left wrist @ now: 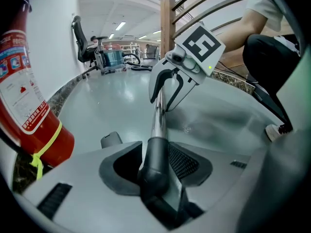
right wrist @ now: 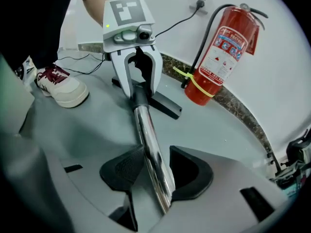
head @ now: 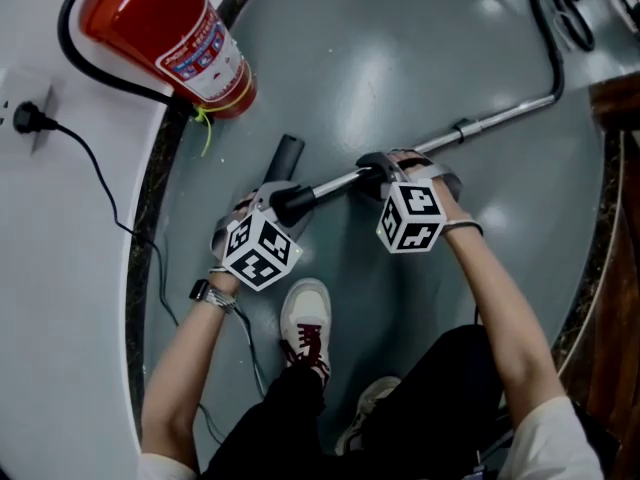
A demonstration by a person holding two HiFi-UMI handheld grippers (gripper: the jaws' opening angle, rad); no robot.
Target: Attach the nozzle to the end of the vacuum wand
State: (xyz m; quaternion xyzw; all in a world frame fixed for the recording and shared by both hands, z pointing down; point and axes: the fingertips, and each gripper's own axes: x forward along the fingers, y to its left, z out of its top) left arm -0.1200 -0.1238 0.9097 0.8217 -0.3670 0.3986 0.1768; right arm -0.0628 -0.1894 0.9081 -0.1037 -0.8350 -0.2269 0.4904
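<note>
A chrome vacuum wand [head: 500,116] slants down from the upper right to a black nozzle [head: 287,154] on the grey floor. The nozzle's black collar [left wrist: 155,159] sits over the wand's end. My left gripper [head: 283,200] stands round that collar with a dark gap at its left pad, so it is open. My right gripper [head: 385,168] straddles the chrome tube [right wrist: 148,135] a little further up. Its right pad stands clear of the tube, so it is open too. Each gripper shows in the other's view, the left gripper [right wrist: 138,79] and the right gripper [left wrist: 167,89].
A red fire extinguisher [head: 175,33] stands by the white wall at the upper left. A plugged-in cable [head: 25,118] trails along the dark stone border [head: 150,198]. The person's shoes [head: 305,318] are just below the grippers. A black hose [head: 545,28] curves away at the upper right.
</note>
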